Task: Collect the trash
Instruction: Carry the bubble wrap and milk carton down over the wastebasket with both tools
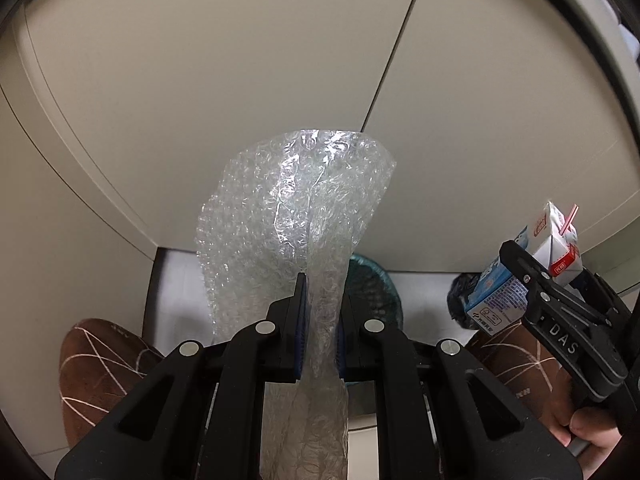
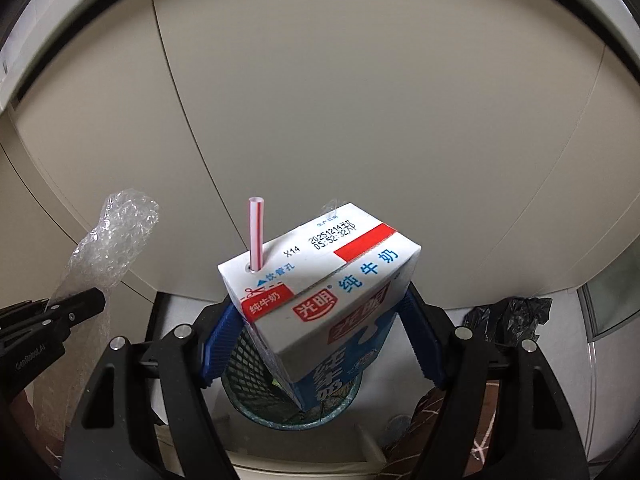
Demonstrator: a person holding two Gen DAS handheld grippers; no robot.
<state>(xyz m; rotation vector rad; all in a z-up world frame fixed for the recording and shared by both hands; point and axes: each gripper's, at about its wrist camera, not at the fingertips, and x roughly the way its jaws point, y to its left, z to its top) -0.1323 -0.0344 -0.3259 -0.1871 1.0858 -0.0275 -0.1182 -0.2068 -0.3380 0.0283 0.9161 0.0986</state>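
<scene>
My left gripper (image 1: 320,320) is shut on a sheet of clear bubble wrap (image 1: 296,208) that stands up from the jaws. My right gripper (image 2: 320,340) is shut on a blue and white milk carton (image 2: 324,300) with a red-striped straw (image 2: 256,232) in its top. The carton hangs just above a teal mesh wastebasket (image 2: 256,368) on the floor. In the left wrist view the right gripper (image 1: 532,280) with the carton (image 1: 504,292) is at the right, and the wastebasket (image 1: 372,284) shows behind the bubble wrap. In the right wrist view the left gripper (image 2: 80,304) and bubble wrap (image 2: 108,248) are at the left.
Beige cabinet doors (image 1: 240,80) fill the background. A crumpled black plastic bag (image 2: 508,316) lies on the floor right of the wastebasket. Brown patterned slippers (image 1: 96,368) are at the lower left and lower right (image 1: 516,360).
</scene>
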